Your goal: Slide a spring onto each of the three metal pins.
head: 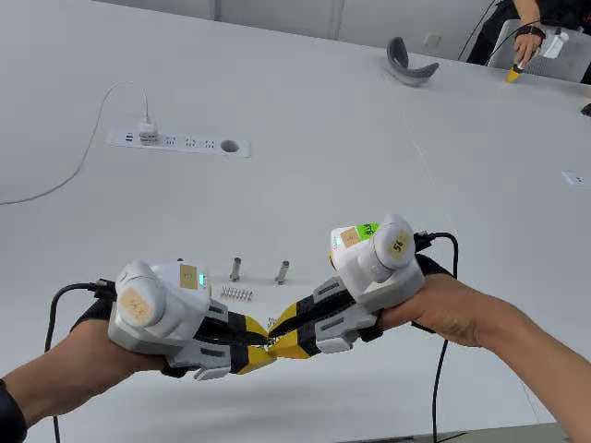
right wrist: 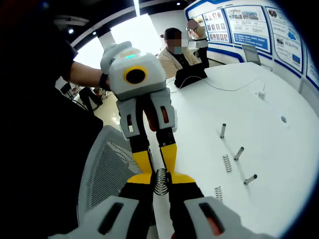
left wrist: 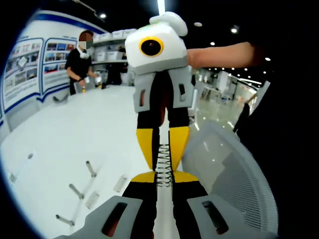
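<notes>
White counter [head: 323, 157] carries three pins [head: 235, 269] and loose springs [right wrist: 227, 163]; left gripper [left wrist: 165, 177] and right gripper [right wrist: 158, 178] meet tip to tip, fingers [left wrist: 145, 177] of both clamped on one spring [left wrist: 164, 160].

Both my forearms come in low from the near edge, with the left hand [head: 88, 358] and the right hand [head: 449, 309] each wrapped round a grip. The left gripper [head: 255, 356] points right. The right gripper [head: 284, 342] points left and slightly down. I see the yellow tips meeting nose to nose, near centre. Each pair of jaws is drawn narrow, pinching one spring [left wrist: 163, 167] between them.
</notes>
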A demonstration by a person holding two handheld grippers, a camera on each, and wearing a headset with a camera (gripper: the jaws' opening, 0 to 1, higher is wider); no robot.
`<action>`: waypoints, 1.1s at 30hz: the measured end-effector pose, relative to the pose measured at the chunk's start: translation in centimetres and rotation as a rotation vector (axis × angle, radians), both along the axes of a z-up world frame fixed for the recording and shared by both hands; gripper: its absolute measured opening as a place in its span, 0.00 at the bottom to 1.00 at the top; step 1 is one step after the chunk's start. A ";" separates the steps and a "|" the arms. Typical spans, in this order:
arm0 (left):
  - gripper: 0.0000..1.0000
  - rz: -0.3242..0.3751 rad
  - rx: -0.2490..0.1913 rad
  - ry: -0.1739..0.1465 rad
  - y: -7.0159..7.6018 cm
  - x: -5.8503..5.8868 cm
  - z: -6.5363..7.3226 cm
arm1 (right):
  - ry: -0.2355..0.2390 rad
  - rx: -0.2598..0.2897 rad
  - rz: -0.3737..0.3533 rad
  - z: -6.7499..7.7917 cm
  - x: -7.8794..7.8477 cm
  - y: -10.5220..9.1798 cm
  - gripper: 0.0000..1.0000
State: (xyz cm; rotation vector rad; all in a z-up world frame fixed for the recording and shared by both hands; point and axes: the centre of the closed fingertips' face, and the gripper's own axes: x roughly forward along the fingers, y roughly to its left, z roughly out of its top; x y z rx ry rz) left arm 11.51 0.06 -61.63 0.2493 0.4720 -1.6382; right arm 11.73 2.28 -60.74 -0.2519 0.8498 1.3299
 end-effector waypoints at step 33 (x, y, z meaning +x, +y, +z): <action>0.11 0.053 0.004 0.057 1.3 -0.5 -1.6 | 0.033 -0.012 -0.015 -2.1 -0.7 0.7 0.12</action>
